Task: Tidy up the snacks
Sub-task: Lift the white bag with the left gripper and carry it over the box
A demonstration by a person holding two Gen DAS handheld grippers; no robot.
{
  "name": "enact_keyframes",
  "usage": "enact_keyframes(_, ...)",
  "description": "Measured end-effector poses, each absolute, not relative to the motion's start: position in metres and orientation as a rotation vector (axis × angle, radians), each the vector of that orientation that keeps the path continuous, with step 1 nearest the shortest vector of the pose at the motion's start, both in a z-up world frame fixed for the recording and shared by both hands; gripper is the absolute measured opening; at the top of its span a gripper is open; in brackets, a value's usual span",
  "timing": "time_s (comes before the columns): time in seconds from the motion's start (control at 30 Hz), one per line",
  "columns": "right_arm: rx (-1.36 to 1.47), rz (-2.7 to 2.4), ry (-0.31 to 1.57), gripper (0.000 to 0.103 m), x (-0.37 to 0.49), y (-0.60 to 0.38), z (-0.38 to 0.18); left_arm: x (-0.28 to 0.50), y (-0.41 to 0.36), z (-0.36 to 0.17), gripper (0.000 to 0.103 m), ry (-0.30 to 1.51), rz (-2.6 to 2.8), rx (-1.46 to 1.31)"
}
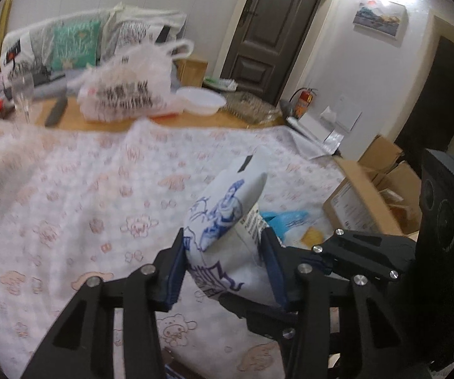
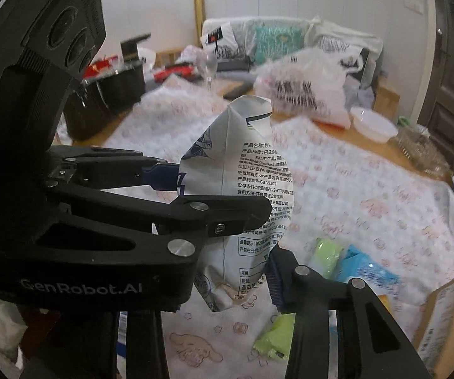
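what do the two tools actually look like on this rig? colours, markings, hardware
Both are matte black with angular linkage arms, cut-out slots and round silver pivot screws. Left tool has dark blue ribbed pads inside its fingers. Right tool shows one matching blue ribbed pad. The right wrist view shows the left unit's body, printed "GenRobot.AI" in grey, with a black head carrying round lenses. No cables or sleeves visible.

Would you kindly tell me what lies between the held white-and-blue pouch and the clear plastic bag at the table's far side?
Only bare pink-patterned tablecloth separates the white-and-blue printed pouch from the clear plastic bag, seen in both wrist views.
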State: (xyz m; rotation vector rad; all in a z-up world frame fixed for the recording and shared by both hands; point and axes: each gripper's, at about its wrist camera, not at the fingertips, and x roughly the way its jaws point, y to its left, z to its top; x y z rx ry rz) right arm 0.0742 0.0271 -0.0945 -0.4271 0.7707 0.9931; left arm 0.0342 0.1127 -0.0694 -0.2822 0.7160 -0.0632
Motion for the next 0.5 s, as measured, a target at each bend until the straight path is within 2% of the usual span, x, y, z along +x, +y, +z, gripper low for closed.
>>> enact_keyframes(0.2, -0.378, 0.996, 0.674, 0.035, 0.06, -0.005, -0.053, 0.021, 0.079, -0.026, 0.042, 0.649, -0.048, -0.207)
enact_keyframes(0.5, -0.267, 0.949, 0.558, 0.035, 0.066, -0.093, 0.003, 0.033, -0.011, 0.033, 0.042, 0.588, -0.082, -0.072)
